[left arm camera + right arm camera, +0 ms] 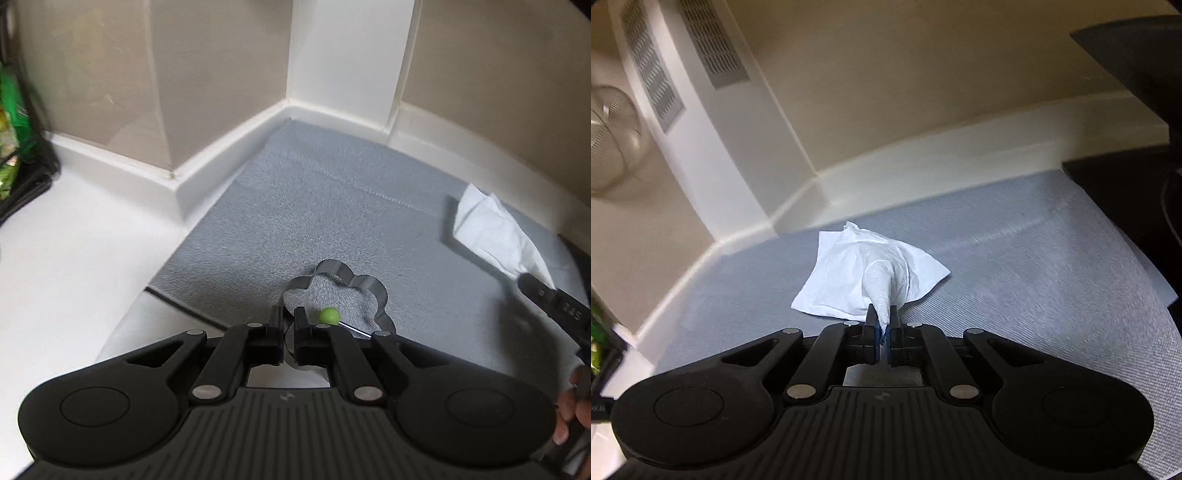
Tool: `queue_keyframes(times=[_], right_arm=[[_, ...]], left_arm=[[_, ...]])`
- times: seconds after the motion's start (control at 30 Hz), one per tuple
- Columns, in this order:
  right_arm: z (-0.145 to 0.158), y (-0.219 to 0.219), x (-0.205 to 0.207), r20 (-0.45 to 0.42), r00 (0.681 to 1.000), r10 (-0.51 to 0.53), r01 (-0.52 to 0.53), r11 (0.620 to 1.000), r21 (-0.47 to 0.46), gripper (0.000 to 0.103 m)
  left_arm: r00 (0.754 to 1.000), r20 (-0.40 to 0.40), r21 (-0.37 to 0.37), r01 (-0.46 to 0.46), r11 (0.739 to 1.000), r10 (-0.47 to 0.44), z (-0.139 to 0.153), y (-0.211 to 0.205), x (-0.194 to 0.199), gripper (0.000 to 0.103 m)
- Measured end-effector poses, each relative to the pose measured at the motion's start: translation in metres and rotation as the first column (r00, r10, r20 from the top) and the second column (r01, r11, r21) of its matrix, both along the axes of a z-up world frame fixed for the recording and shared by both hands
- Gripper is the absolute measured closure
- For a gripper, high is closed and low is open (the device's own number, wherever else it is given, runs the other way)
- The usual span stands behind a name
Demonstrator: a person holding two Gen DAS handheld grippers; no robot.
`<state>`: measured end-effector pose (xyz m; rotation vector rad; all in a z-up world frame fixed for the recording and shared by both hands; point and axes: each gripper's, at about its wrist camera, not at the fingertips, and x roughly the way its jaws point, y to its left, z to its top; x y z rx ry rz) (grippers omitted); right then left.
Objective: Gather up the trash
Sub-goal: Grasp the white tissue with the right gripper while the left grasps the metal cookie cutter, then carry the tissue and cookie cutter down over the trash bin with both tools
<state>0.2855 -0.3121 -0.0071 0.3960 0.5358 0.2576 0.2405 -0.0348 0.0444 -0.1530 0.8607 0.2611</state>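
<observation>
A: Left wrist view: left tool (pixel 289 325) clenched on the rim of a flower-shaped ring (pixel 345 295), green knob (pixel 328 315) just right of the pads. Tissue (pixel 495 229) lies well right, on the grey mat (pixel 295 206).

B: Right wrist view: right tool (pixel 884 325) pinches that tissue (pixel 868 273) by a twisted corner, the rest trailing ahead. No bin shows in either view.

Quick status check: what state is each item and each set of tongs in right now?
Left tongs: shut on the flower-shaped metal ring.
Flower-shaped metal ring: wall pinched, over the grey mat.
Right tongs: shut on the white tissue.
White tissue: crumpled, one tip pinched.
</observation>
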Motion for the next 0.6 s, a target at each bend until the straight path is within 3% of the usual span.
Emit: queue_keyframes(times=[0.2, 0.3, 0.47, 0.6], right_arm=[[0.001, 0.006, -0.006, 0.048, 0.996, 0.073, -0.074, 0.997, 0.03, 0.1], [0.01, 0.011, -0.019, 0.09, 0.993, 0.079, -0.079, 0.997, -0.01, 0.1], [0.034, 0.009, -0.068, 0.15, 0.982, 0.111, -0.106, 0.993, -0.043, 0.1], [0.058, 0.003, -0.117, 0.21, 0.965, 0.159, -0.148, 0.987, -0.069, 0.1]], left_arm=[[0.998, 0.037, -0.012, -0.058, 0.998, 0.058, 0.016, -0.001, -0.042, 0.098], [0.996, 0.055, -0.007, -0.076, 0.997, 0.076, 0.025, 0.0, -0.068, 0.098], [0.988, 0.11, 0.053, -0.116, 0.992, 0.11, 0.043, -0.001, -0.116, 0.098], [0.981, 0.148, 0.059, -0.131, 0.99, 0.121, 0.055, -0.001, -0.162, 0.098]])
